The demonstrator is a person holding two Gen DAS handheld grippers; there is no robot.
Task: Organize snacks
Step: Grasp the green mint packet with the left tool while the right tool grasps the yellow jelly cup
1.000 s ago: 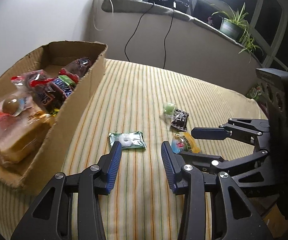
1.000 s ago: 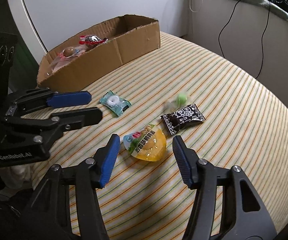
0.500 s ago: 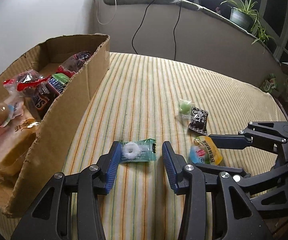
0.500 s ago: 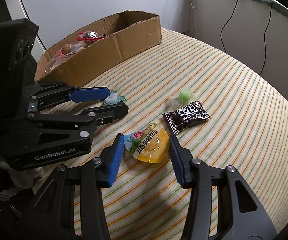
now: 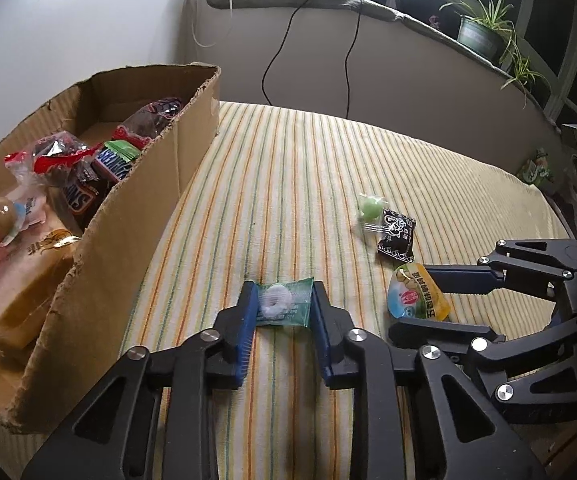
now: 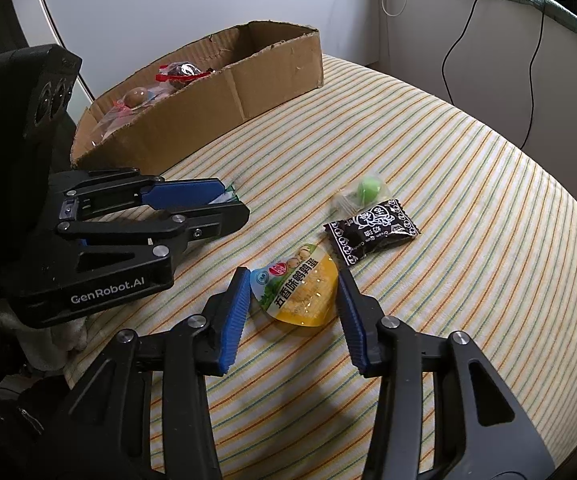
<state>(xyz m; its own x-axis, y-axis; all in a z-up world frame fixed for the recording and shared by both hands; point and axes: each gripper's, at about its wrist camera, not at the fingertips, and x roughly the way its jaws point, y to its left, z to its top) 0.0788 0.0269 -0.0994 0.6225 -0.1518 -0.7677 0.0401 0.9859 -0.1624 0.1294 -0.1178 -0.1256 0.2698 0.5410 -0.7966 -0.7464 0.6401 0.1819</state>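
My left gripper point(image 5: 283, 300) is shut on a green-wrapped ring candy point(image 5: 284, 306) lying on the striped cloth. My right gripper point(image 6: 293, 292) is open around a yellow egg snack pouch point(image 6: 298, 292), with its pads close to both sides. The pouch also shows in the left wrist view point(image 5: 414, 298). A green ball candy point(image 6: 368, 188) and a black candy packet point(image 6: 372, 230) lie just beyond the pouch. A cardboard box point(image 5: 160, 184) with several snacks stands at the left.
The striped cloth point(image 6: 468, 208) covers a rounded table whose edge drops off at the right. A grey ledge with cables point(image 5: 352, 20) and potted plants point(image 5: 484, 28) runs behind. A white wall stands behind the box.
Both grippers moved forward and down onto the cloth. The left jaws closed on the ring candy. The right jaws narrowed around the yellow pouch.
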